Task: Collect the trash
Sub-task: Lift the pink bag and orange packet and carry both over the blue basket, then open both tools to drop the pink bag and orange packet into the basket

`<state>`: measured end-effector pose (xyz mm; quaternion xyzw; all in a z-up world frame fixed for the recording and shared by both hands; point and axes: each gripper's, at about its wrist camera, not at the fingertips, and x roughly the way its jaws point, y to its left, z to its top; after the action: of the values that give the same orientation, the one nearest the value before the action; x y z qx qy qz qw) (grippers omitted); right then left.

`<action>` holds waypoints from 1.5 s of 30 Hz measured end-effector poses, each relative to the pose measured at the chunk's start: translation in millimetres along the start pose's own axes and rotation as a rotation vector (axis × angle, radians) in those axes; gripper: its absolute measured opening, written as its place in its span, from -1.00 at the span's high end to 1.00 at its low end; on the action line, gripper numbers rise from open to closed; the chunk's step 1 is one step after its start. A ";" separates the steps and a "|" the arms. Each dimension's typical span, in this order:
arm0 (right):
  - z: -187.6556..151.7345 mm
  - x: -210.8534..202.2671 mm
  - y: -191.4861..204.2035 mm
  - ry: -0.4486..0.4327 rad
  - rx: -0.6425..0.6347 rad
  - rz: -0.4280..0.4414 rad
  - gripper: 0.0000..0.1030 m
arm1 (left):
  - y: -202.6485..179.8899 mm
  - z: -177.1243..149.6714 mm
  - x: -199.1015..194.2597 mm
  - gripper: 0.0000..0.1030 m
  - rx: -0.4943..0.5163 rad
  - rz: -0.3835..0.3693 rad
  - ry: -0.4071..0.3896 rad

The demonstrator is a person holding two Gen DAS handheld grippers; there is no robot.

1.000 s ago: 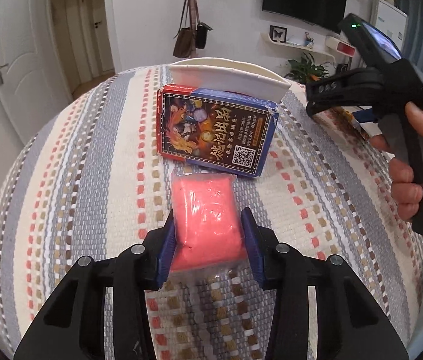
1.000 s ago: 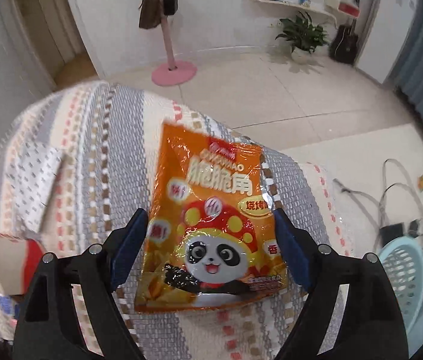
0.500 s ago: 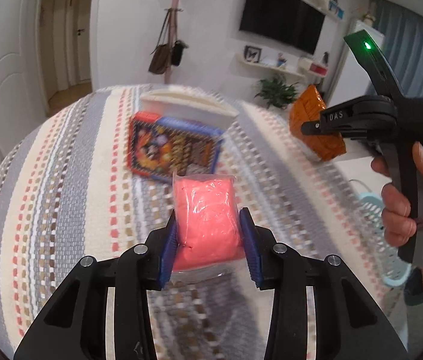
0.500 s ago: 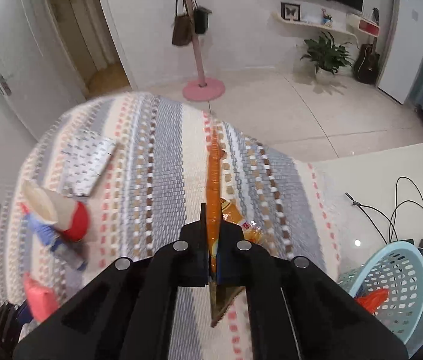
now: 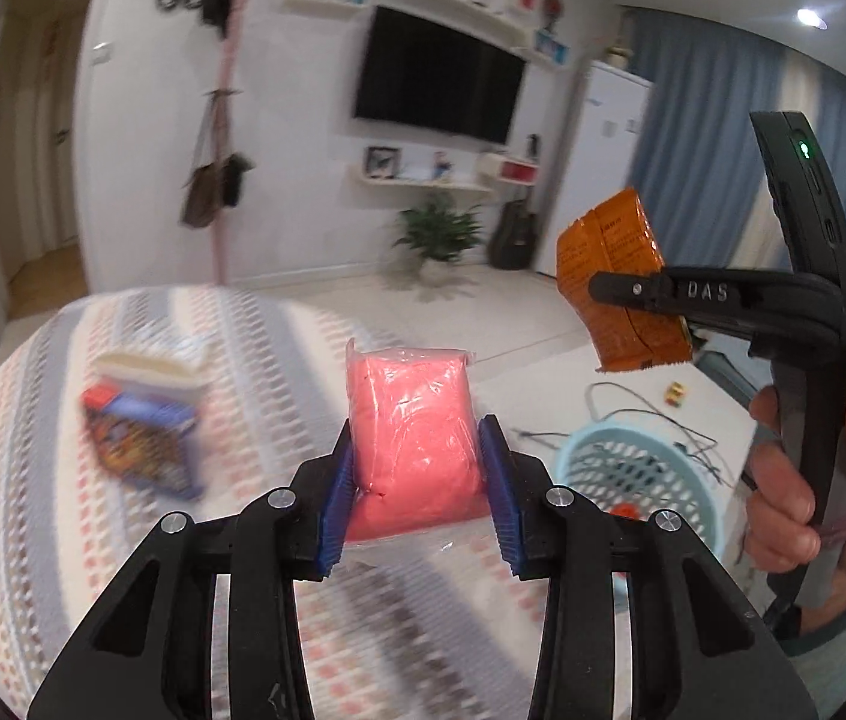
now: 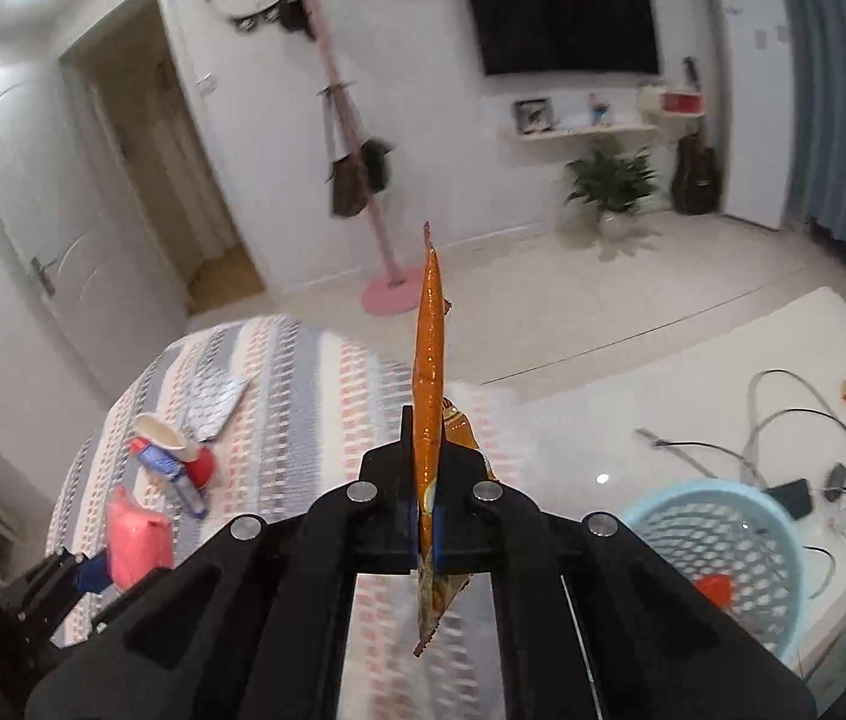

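In left gripper [image 5: 417,474], plump pink packet [image 5: 414,420]

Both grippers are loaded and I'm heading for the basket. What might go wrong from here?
1. The right gripper pinches the flat orange snack bag only near its lower end; most of it stands free and could slip out mid-swing.
2. The soft pink plastic-wrapped packet bulges in the left gripper and may squeeze loose.
3. The light blue mesh basket sits on the floor among loose cables; a drop from this height could miss.
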<state>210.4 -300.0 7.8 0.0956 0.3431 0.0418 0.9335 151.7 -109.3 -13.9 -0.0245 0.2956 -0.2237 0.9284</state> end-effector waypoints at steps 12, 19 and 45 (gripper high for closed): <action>-47.3 -39.0 -141.4 -0.005 0.198 -0.213 0.97 | -106.8 9.5 66.0 0.27 0.123 -0.192 0.079; -88.1 -22.5 -197.5 0.087 0.316 -0.273 0.97 | -154.9 -10.4 107.0 0.27 0.176 -0.242 0.176; -125.6 -13.6 -221.6 0.141 0.412 -0.273 -0.10 | -153.8 -32.9 126.0 -0.11 0.107 -0.273 0.259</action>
<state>121.4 -499.9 -123.2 0.2333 0.4186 -0.1489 0.8650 163.1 -298.8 -81.4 0.0138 0.3944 -0.3643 0.8435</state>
